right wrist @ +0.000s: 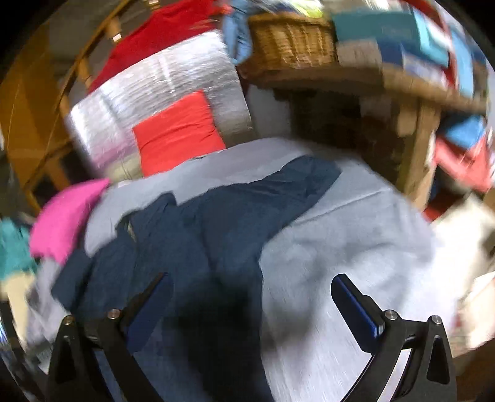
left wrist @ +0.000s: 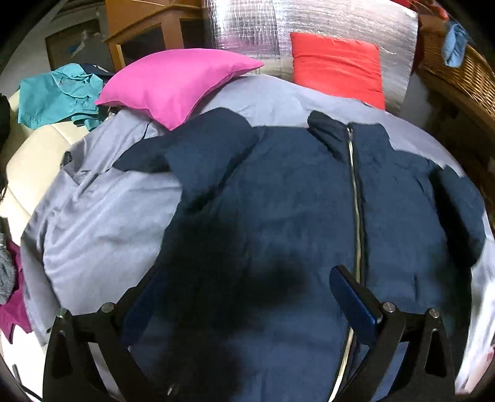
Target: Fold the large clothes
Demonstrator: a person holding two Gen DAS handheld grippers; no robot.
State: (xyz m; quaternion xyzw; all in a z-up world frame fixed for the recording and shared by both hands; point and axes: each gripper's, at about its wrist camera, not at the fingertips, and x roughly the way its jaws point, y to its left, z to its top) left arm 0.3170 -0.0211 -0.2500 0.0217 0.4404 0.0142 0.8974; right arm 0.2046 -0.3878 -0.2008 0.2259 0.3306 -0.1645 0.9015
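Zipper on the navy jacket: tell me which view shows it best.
Left wrist view. The zipper runs sharp and unobstructed down the jacket. The right wrist view is motion-blurred; the jacket shows crumpled there, its zipper not discernible.

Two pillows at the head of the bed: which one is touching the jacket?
The bright pink pillow: its lower corner meets the raised sleeve of the navy zip-up jacket. The orange-red pillow stands against the silver foil panel, apart from the jacket.
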